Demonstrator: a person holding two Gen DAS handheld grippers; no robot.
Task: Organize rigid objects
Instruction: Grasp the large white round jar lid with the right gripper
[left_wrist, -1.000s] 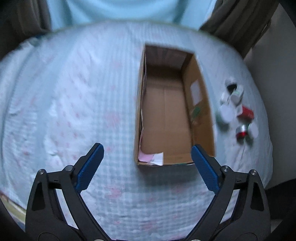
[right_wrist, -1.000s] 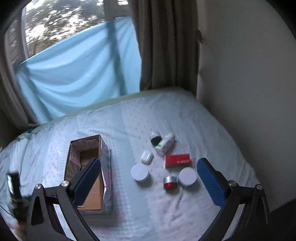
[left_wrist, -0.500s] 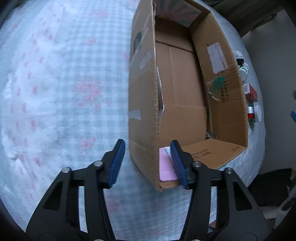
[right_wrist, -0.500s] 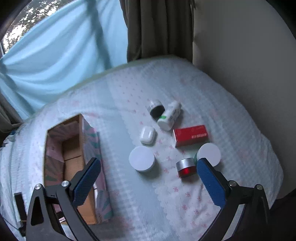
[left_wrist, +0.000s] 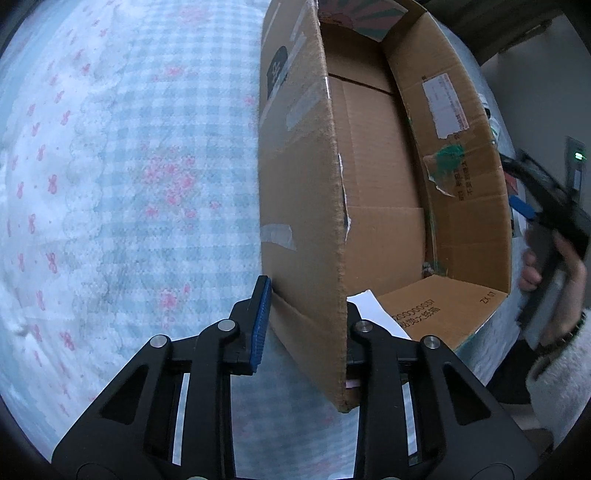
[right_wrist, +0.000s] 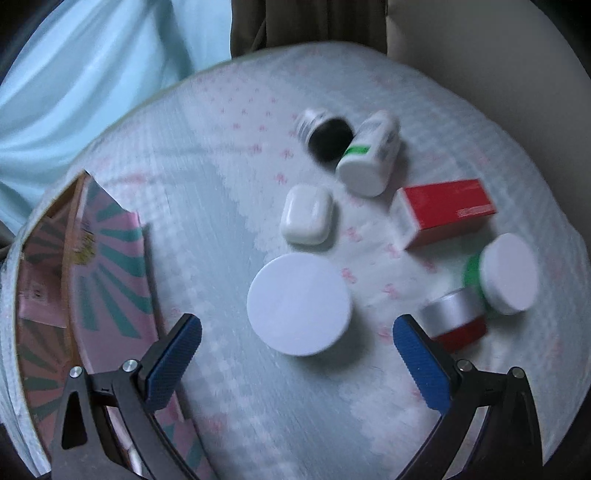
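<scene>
My left gripper (left_wrist: 304, 325) is shut on the left wall of the open cardboard box (left_wrist: 373, 206); one finger is outside the wall, the other inside and partly hidden. My right gripper (right_wrist: 295, 350) is open and empty, just above the bed near a flat round white lid (right_wrist: 299, 302). Around it lie a white earbud case (right_wrist: 306, 214), a red box (right_wrist: 443, 210), a white bottle with a green label (right_wrist: 369, 155), a black-capped jar (right_wrist: 325, 133), a silver and red jar (right_wrist: 454, 317) and a white-lidded green jar (right_wrist: 506, 273).
The bed has a pale blue checked cover (left_wrist: 129, 184) with pink flowers. The box shows at the left of the right wrist view (right_wrist: 103, 266). A blue curtain (right_wrist: 92, 74) hangs behind the bed and a wall (right_wrist: 498, 55) is at the right.
My left gripper has closed on the box's left wall. My right gripper has come down and closer to the objects, over the round white lid.
</scene>
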